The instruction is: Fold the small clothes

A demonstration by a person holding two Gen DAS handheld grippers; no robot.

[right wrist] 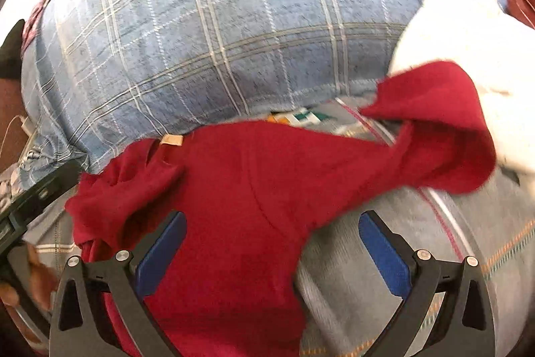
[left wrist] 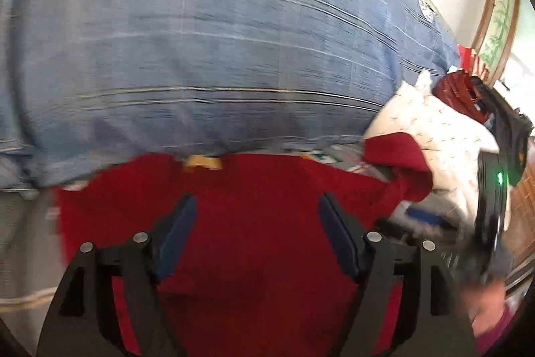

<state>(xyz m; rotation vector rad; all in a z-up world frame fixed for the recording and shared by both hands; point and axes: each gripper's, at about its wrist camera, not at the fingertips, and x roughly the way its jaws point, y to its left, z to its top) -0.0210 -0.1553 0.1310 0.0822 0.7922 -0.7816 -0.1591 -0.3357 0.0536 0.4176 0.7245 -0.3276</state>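
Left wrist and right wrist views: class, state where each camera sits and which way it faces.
Left wrist: on the left tongs, facing forward over the red garment toward the blue plaid pillow; both fingers show, open.
Right wrist: on the right tongs, facing the same pillow; fingers open over the garment.
Shared: garment, pillow, white cloth.

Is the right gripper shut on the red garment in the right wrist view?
No, the right gripper is open, its blue pads wide apart above the red garment.
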